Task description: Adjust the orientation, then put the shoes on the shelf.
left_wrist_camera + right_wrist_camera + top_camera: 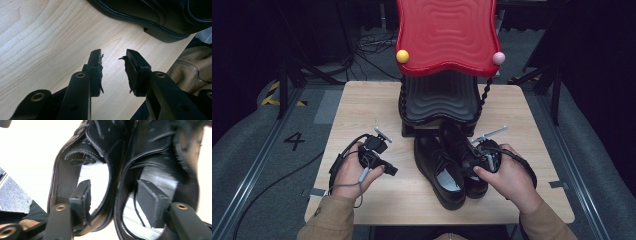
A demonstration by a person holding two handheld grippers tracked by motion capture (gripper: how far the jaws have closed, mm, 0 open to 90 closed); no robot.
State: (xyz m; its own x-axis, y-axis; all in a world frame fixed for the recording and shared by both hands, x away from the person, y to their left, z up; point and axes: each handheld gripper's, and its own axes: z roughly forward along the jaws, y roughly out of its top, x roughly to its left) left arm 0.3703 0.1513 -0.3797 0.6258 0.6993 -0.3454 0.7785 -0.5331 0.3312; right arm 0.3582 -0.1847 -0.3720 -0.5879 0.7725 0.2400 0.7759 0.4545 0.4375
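right claw spread, one jaw dipped into each shoe of black pair, straddling touching inner walls, seemingly to pinch both together | left claw parted, empty above worktop, shoes beyond

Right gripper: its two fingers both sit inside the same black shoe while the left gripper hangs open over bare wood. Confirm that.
Not quite. The right gripper straddles the two touching inner walls, with one finger in each black shoe, as the right gripper view shows. The left gripper is indeed open over the bare wooden table.
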